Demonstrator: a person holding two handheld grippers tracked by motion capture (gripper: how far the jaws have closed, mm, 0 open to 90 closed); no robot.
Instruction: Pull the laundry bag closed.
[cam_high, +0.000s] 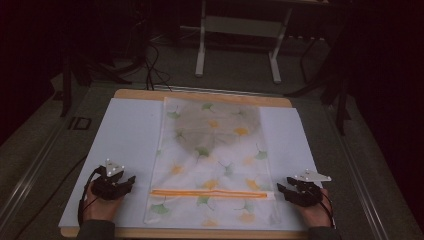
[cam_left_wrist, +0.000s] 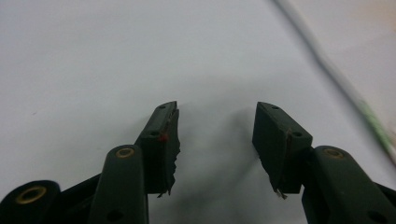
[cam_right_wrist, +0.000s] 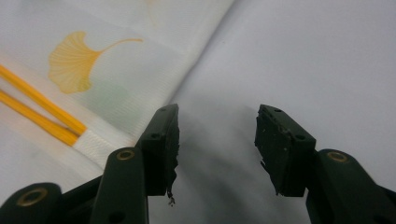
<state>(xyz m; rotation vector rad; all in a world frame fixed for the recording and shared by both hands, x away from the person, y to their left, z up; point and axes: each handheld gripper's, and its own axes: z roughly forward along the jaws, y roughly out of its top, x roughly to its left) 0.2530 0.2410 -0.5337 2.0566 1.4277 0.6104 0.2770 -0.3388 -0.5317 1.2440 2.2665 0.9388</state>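
Both hand-held grippers, left (cam_high: 131, 181) and right (cam_high: 281, 190), rest wide open and empty on the worktop, flanking the white ginkgo-leaf fabric bag (cam_high: 212, 155), lengthwise away from us, orange zip (cam_high: 210, 193) crosswise near us.

L gripper (cam_left_wrist: 216, 140) jaws wide apart, nothing betw them; white sheet (cam_left_wrist: 93, 60) beneath; cloth edge (cam_left_wrist: 373, 126) off to claw's right

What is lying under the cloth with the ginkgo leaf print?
The leaf-print cloth lies flat on a white sheet spread over the wooden table. What is directly beneath the cloth is covered and cannot be seen.
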